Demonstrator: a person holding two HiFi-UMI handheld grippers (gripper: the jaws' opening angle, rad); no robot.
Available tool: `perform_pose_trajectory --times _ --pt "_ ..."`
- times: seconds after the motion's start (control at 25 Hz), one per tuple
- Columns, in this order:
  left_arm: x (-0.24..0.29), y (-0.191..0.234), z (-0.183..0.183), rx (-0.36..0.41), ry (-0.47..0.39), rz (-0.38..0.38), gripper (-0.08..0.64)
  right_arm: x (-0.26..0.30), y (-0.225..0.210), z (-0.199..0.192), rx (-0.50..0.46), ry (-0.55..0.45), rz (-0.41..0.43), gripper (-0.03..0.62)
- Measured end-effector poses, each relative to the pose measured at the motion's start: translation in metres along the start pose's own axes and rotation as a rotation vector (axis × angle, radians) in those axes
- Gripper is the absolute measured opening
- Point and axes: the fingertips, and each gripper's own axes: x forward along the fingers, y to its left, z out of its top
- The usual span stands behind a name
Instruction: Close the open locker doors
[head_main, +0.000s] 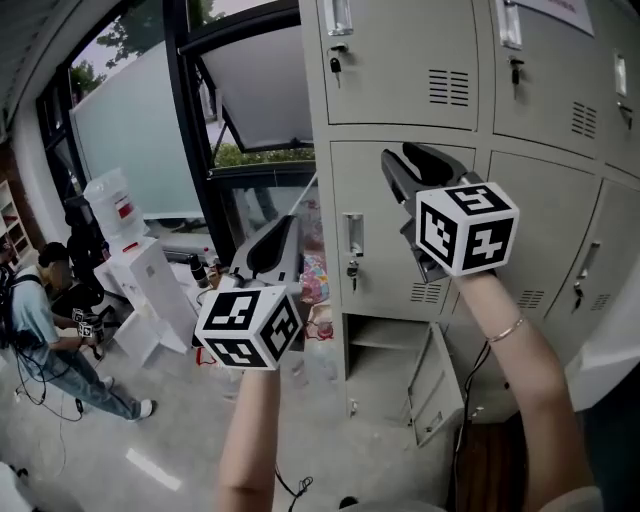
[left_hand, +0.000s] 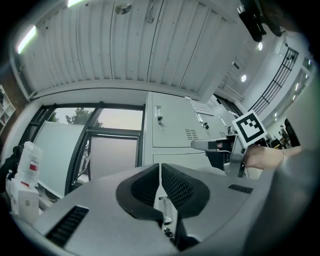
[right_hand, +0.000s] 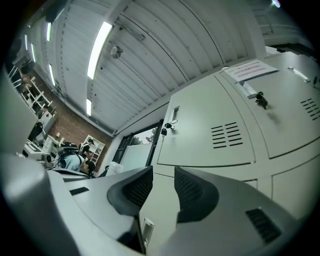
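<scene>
"How many grippers?"
"2: the left gripper (head_main: 290, 222) and the right gripper (head_main: 398, 158). Each carries 1 of the 2 marker cubes (head_main: 248, 325)."
"And the locker doors?"
"1 open locker door (head_main: 436, 385) down low, and at least 5 shut doors (head_main: 400, 60)."
"Anything else?"
"3 keys (head_main: 335, 66) that I can make out, 1 bracelet (head_main: 506, 329), and 1 person (head_main: 40, 330) in clear view."
</scene>
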Motion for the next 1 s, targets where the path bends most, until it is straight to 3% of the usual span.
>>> perform_pose_trajectory --times 0.48,0.76,1.0 --pt "-0.007 -0.094 -0.069 -0.072 0.089 -0.090 0.023 -0.146 -0.051 -0.077 0.062 0.128 -0.086 0.120" --pt "-0.021 -0.150 -0.142 -0.103 0.201 -0.108 0.023 -0.216 -0.061 -0.163 0.118 0.264 -0.106 0.118" --pt "-0.034 -0.191 -0.192 -0.128 0.260 -0.105 0.023 -0.275 -0.068 -0.243 0.231 0.364 -0.124 0.114"
